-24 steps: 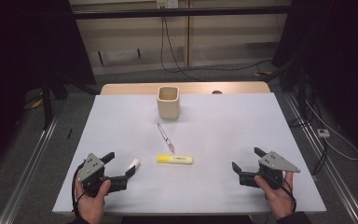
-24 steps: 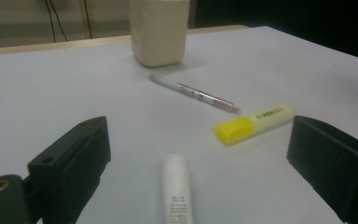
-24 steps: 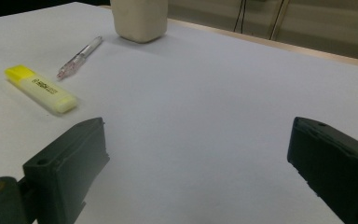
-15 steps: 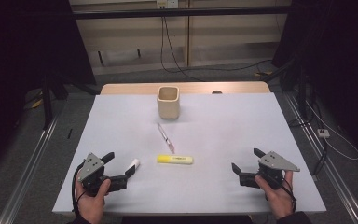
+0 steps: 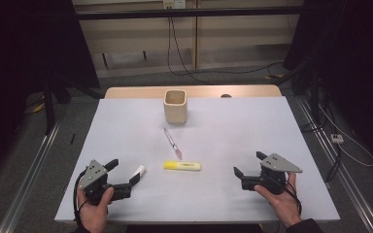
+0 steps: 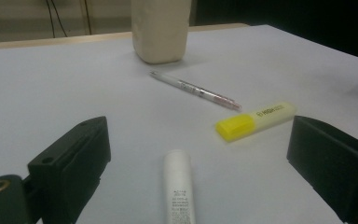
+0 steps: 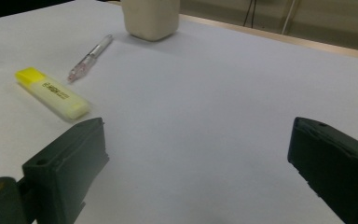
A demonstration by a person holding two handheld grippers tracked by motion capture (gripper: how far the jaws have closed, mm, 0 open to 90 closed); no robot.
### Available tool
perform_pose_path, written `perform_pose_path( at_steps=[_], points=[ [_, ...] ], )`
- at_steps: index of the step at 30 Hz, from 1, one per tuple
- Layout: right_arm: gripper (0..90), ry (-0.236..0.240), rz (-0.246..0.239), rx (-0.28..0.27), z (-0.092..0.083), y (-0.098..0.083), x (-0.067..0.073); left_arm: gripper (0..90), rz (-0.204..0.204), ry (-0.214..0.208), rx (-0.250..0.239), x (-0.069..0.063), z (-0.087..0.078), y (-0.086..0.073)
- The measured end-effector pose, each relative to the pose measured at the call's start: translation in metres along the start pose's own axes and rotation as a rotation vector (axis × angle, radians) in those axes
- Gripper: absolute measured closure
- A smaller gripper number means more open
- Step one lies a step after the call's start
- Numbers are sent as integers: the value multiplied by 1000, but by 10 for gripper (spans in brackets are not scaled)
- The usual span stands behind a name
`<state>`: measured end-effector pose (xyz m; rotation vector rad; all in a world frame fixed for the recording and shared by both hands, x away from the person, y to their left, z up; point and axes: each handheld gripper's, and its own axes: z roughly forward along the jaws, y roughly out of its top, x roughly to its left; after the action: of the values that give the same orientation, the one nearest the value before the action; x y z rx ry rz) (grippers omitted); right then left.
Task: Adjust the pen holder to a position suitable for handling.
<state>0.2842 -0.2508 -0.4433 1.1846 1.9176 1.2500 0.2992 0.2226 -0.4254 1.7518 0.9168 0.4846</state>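
A white worktop (image 5: 213, 145) carries every item, its pale wooden far edge visible behind the cup in the high view. The two claws rest near the worktop's near edge, well apart from each other, each held in one of the person's hands. The left claw (image 5: 124, 175) has its jaws spread wide and grasps nothing; in the left gripper view a white tube (image 6: 179, 186) lies on the worktop between the two jaws, touching neither, its far end pointing toward the middle of the worktop. The right claw (image 5: 248, 164) is likewise released, jaws wide apart over bare worktop. A beige cup (image 5: 175, 106) stands upright near the far edge, roughly on the centre line. A yellow highlighter (image 5: 182, 166) lies flat between the two claws, nearer the left one, just beside the tube's far end yet apart from it. A slim clear pen (image 5: 172, 143) lies between cup and highlighter, its pinkish tip just short of the highlighter.
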Motion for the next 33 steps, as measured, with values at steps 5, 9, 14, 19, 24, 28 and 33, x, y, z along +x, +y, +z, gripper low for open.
perform_pose_path(
  at_steps=[5,9,14,19,24,28,33],
  points=[
    [37,26,13,7,6,5,1,59,3,-3,5,-1,2,0],
    [33,29,33,-3,14,13,1,59,1,-2,2,-1,1,0],
    [32,-4,43,13,27,16,2,59,2,0,9,0,1,-1],
    [37,4,38,19,35,21,5,59,2,-2,16,1,1,-1],
    [28,23,26,23,41,36,5,59,-1,0,23,1,1,-1],
    [34,61,18,68,48,43,7,59,4,11,16,1,-1,-1],
    [42,83,-14,96,59,52,10,60,7,2,19,0,0,-1]
  ],
)
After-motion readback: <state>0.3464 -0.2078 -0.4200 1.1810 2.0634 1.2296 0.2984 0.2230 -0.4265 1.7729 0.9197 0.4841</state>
